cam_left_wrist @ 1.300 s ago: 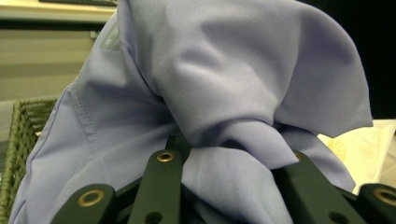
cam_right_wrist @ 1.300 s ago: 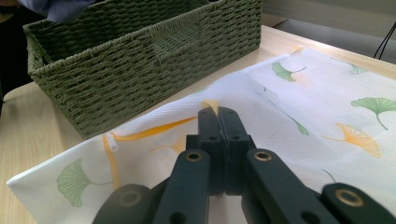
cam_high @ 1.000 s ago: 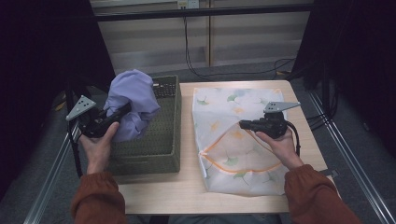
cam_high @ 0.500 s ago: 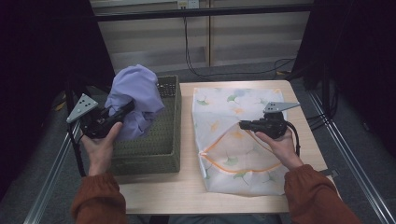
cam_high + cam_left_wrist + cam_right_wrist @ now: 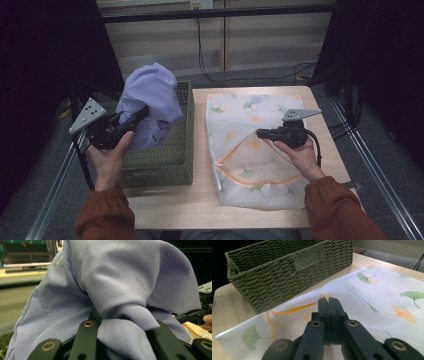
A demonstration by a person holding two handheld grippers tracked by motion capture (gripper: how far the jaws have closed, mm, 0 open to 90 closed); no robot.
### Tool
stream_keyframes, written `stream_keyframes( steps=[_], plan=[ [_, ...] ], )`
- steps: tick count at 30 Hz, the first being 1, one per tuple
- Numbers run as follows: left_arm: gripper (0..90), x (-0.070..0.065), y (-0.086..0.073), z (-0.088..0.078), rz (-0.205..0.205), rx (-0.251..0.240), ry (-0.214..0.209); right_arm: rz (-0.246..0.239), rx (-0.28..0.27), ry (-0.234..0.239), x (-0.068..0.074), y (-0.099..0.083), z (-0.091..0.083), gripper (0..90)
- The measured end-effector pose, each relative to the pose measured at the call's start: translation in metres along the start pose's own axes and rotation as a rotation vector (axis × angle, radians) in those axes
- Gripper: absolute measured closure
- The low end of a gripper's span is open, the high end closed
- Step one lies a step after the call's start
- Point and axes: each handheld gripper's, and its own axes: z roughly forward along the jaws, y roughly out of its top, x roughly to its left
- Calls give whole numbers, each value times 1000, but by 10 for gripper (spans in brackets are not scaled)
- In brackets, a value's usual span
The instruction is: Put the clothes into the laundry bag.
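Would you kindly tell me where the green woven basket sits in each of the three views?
High view: the green woven basket sits left of centre, partly behind the lilac cloth garment.
Left gripper view: a woven green scrap at the bottom left corner may be it; I cannot tell.
Right gripper view: the basket spans the upper left.
Shared landmark: the white leaf-printed mesh bag, beside the basket.
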Motion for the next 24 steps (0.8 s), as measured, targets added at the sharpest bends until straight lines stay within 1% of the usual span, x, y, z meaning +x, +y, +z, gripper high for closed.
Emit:
stream_keyframes(
  steps=[3,4,7,11,12,13,14,15,16,17,18,20,21,22,23,24],
  plan=[
    [724,-5,2,2,-8,-1,-27,-1,0,0,0,0,0,898],
    [724,-6,3,2,8,5,-27,0,0,2,0,0,0,898],
    [724,-12,4,7,-6,8,-56,0,-1,4,1,1,0,898],
    [724,-19,6,12,-5,10,-85,-1,1,2,0,0,0,897],
    [724,-21,7,13,-2,10,-92,1,2,3,0,0,0,898],
    [724,-23,7,14,6,21,-98,1,3,3,0,0,0,898],
    [724,-26,7,16,7,22,-102,3,3,3,0,0,1,898],
    [724,-27,8,16,11,33,-108,2,2,3,0,0,1,898],
    [724,-30,7,19,17,30,-125,2,2,2,0,0,1,898],
    [724,-33,7,21,12,34,-138,2,2,4,0,0,1,898],
    [724,-35,7,22,16,37,-139,2,3,5,0,0,1,897],
    [724,-42,8,27,27,48,-157,1,3,8,0,0,1,898],
    [723,-45,8,29,29,51,-175,3,2,9,1,1,1,898],
    [723,-48,8,31,45,52,-178,2,0,9,1,1,0,897],
    [723,-50,9,32,52,56,-192,1,-1,10,0,1,0,898],
    [723,-53,9,34,52,59,-199,1,-3,10,0,1,0,898]
  ],
)
